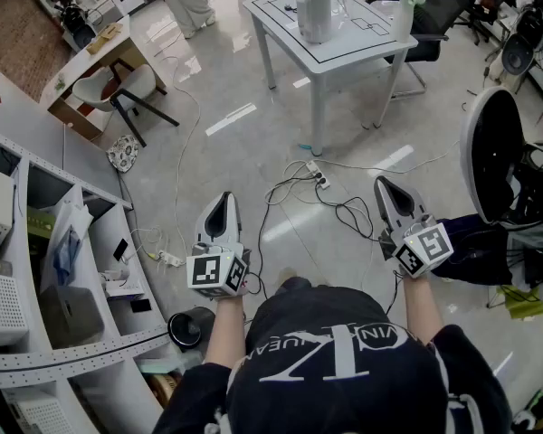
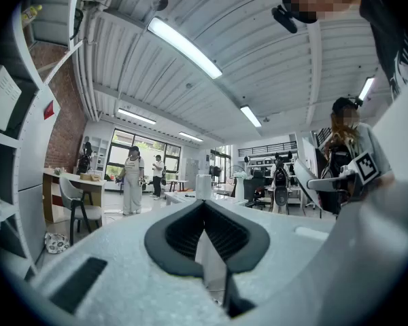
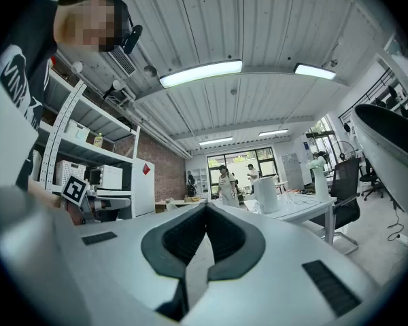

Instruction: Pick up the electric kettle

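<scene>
The white electric kettle [image 1: 314, 12] stands upright on a white table [image 1: 362, 42] across the room, far from both grippers. It shows small past the jaws in the left gripper view [image 2: 203, 186] and in the right gripper view [image 3: 265, 194]. My left gripper [image 1: 224, 199] and right gripper [image 1: 384, 184] are held level over the floor, side by side, pointing toward the table. Each has its jaws shut with nothing between them, as the left gripper [image 2: 204, 203] and the right gripper [image 3: 205, 206] show in their own views.
Cables and a power strip [image 1: 319, 181] lie on the floor between me and the table. A pale spray bottle [image 1: 405, 9] stands on the table's right side, with a black office chair [image 1: 439, 7] behind. Shelving [image 1: 45, 278] lines the left. A rounded white-and-black chair [image 1: 493, 152] stands at right.
</scene>
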